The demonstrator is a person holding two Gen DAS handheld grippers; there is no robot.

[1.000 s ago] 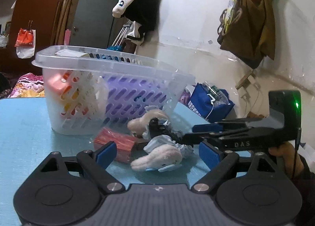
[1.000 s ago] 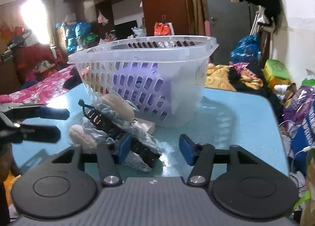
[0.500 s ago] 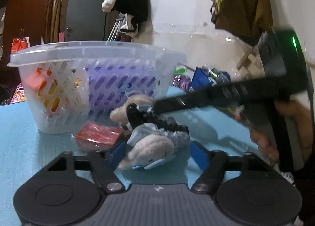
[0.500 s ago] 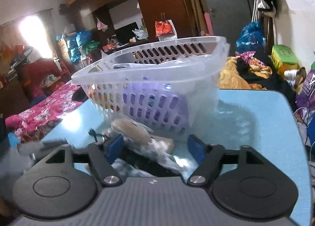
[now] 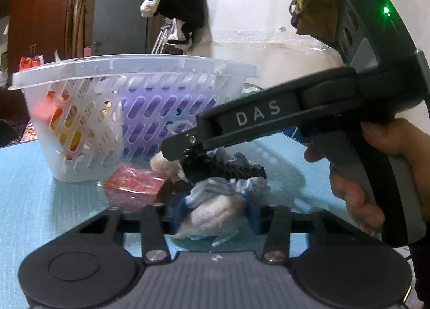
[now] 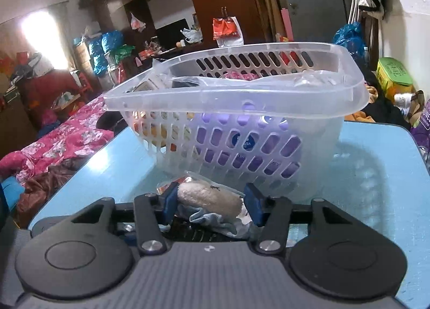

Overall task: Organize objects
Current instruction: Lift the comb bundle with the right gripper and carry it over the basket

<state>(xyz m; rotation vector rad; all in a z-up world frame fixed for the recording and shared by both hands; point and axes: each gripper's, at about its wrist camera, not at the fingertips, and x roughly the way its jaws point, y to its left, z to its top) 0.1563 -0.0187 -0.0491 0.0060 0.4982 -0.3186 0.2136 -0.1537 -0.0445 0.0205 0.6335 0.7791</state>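
Left view: the left gripper (image 5: 216, 213) pinches a plush toy (image 5: 215, 215) on the table (image 5: 40, 188), the basket (image 5: 129, 115) just behind, a red packet (image 5: 134, 182) beside. Right view: the right gripper (image 6: 209, 205) clamps the toy's (image 6: 208, 198) other end against the basket wall (image 6: 242, 147), with bare table (image 6: 376, 188) to the right

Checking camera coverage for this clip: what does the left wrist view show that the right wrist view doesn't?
Left only: the right claw from outside, reaching down onto the plush pile, the hand holding it, and a red packet. Right only: the basket's open top with items inside, and a bed. Both: the basket on the blue table, and plush between blue pads.
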